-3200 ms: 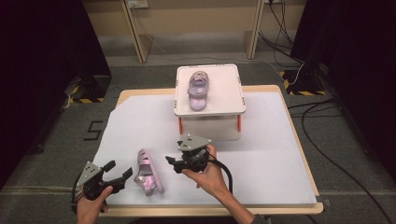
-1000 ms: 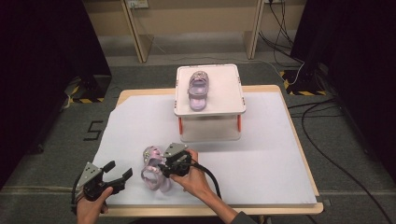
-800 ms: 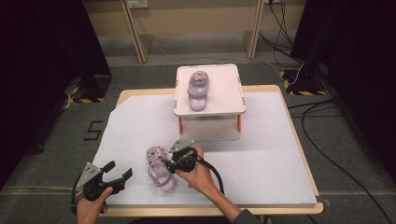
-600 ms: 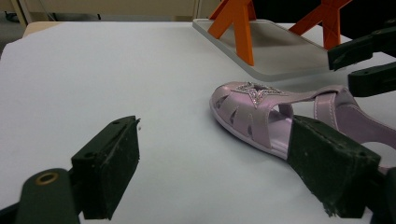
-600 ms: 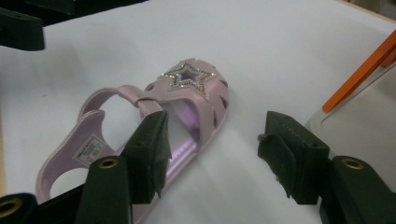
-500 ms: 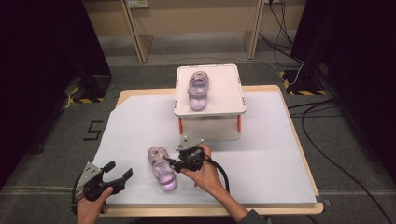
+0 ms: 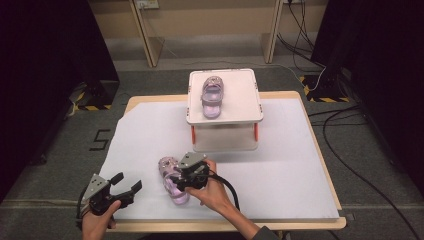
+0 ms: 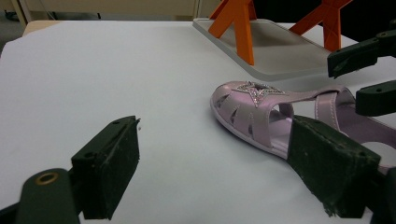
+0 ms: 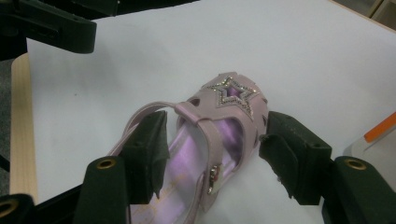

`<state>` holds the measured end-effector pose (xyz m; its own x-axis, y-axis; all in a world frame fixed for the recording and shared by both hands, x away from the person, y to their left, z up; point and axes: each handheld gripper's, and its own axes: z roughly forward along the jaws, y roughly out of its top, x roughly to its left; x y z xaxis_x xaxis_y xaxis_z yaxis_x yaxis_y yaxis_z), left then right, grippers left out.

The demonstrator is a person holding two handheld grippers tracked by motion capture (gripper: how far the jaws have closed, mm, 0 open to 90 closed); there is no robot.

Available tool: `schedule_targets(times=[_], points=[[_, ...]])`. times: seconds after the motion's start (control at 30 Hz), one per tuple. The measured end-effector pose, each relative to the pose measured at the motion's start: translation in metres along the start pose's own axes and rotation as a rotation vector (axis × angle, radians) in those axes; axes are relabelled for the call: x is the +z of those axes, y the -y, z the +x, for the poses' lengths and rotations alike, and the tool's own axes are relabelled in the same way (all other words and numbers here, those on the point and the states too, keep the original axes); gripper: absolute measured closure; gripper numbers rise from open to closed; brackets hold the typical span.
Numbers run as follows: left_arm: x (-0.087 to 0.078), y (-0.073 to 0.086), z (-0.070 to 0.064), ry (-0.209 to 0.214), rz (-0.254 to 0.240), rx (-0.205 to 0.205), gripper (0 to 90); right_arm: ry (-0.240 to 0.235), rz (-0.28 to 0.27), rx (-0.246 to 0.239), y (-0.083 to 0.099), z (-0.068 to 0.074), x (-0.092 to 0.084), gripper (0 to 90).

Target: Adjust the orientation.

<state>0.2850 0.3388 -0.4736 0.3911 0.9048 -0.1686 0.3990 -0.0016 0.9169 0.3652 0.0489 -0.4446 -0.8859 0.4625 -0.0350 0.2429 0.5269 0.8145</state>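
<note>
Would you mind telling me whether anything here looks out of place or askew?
Only that the pair is split: one pink sandal sits squarely on the white raised platform, while its mate lies on the table sheet below, angled, between the open jaws of the right gripper. Nothing looks damaged or spilled.

A white sheet [image 7: 280,165] lies under my left fingers [image 8: 109,168] and my right fingers [image 9: 294,158], covering a wooden table [image 7: 300,223] whose near edge shows just behind them. Out to the left of my left fingers a black 5 [image 7: 98,140] is marked on the grey floor [image 7: 65,165]. Far ahead stand two wooden posts [image 7: 144,35]. Off to the right of my right fingers, black cables [image 7: 327,113] trail over the floor.
</note>
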Motion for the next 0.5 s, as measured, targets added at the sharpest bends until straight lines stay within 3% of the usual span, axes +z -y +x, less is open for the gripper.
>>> schedule_targets(times=[0.5], points=[[0.0, 0.0, 0.001, -0.005, 0.007, -0.004, 16.5, 0.005, 0.028, -0.032, 0.0, 0.005, 0.02, 43.0]])
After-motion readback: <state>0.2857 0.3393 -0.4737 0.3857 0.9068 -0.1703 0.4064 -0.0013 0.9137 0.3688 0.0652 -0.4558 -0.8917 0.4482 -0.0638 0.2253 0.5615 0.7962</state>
